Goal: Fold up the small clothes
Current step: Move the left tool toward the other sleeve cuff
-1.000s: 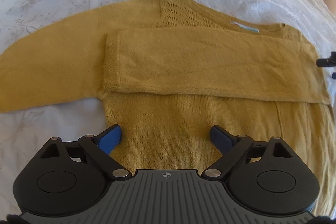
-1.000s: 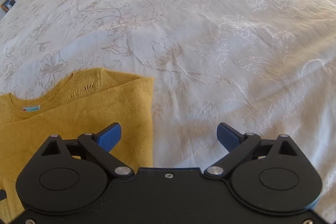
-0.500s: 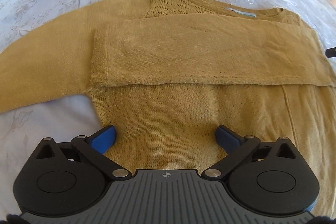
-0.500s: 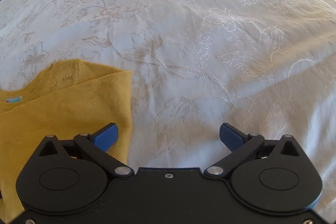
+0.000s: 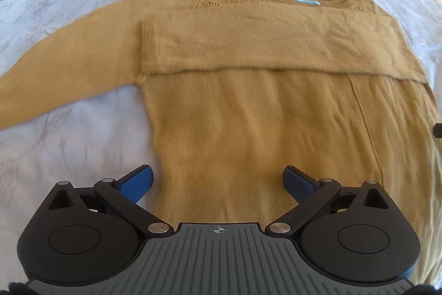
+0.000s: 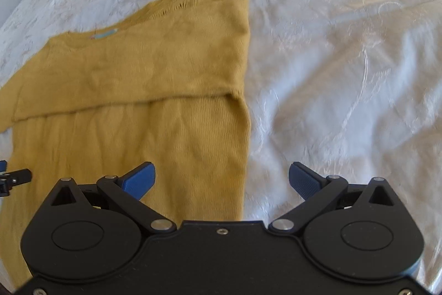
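We are drawing both tongs back toward the hem of the mustard sweater (image 5: pixel 248 115), so more of it is showing than a second ago. The left tongs (image 5: pixel 218 180) and right tongs (image 6: pixel 222 179) are hanging spread, gripping nothing. The sweater is lying flat on the white bedspread (image 6: pixel 345 73), one sleeve folded across its chest.

The right gripper (image 6: pixel 222 179) is hovering with its blue fingers (image 6: pixel 141 179) spread wide above the right edge of a mustard sweater (image 6: pixel 143 101) (one sleeve (image 6: pixel 129 73) folded across the chest) that is lying flat on a white embroidered bedspread (image 6: pixel 345 60).
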The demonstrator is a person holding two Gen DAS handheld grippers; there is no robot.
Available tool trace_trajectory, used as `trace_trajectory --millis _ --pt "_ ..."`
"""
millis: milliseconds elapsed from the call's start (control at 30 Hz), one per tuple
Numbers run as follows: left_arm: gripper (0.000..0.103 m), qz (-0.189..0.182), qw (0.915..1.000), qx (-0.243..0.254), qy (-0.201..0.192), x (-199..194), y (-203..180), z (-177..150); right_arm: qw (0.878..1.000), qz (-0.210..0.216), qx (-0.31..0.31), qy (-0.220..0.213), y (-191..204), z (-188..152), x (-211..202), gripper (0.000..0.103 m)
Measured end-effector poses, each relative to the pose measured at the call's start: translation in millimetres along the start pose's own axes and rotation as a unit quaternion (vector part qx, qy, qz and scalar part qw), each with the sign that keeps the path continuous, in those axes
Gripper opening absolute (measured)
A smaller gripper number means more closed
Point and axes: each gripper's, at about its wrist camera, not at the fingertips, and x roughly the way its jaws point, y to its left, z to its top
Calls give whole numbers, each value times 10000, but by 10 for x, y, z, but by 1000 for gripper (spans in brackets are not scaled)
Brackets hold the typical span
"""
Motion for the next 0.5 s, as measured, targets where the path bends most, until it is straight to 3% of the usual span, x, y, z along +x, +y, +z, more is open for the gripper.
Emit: trace_trajectory --millis 167,267,500 --pt "102 28 9993 -261 267 -116 183 -519 9944 -447 945 148 -382 -276 14 102" --pt "102 -10 9987 -395 308 -201 277 -749 9935 -603 964 16 -394 -336 -126 102" --pt "103 -113 9991 -363 210 -201 340 -949 9971 -244 533 -484 -20 -532 -570 102"
